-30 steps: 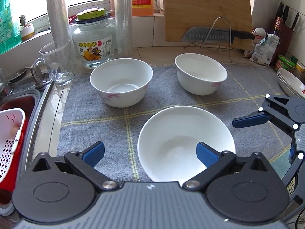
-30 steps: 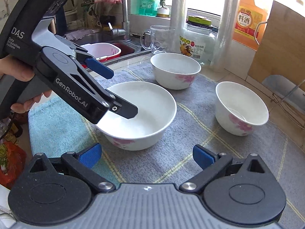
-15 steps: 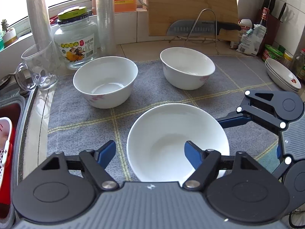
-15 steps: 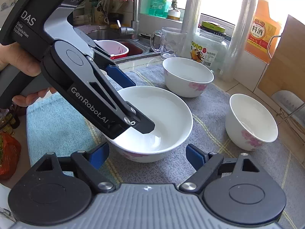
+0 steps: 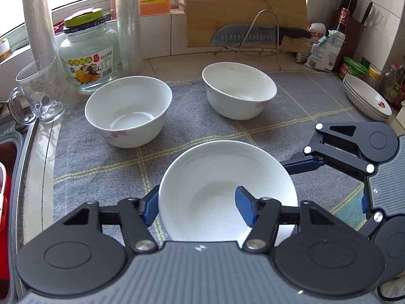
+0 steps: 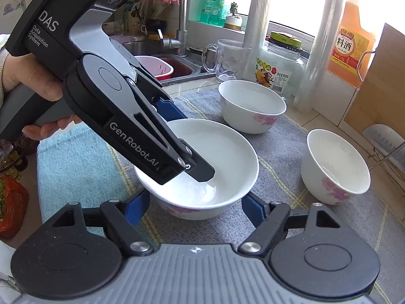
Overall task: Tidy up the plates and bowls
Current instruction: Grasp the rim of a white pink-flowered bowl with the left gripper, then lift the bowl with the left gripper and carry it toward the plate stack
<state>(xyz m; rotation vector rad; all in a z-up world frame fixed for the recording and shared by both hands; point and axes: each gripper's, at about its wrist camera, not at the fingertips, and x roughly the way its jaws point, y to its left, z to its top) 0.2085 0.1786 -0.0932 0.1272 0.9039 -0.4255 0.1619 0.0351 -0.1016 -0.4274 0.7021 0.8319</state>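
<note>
Sunlit kitchen bench (image 5: 177, 63) is carrying a grey mat (image 5: 96, 167) with three bowls. Left tongs (image 5: 197, 209), just closing, are pinching the nearest bowl (image 5: 215, 177) across its rim at nine o'clock; right tongs (image 6: 195, 209), also closing, are bracketing its sides from three o'clock, contact unclear, likely for stacking.

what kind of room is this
Most likely a home kitchen counter: a sink with a tap beside it, a cleaver racked against a wooden cutting board, and white bowls on a dish mat.
</note>
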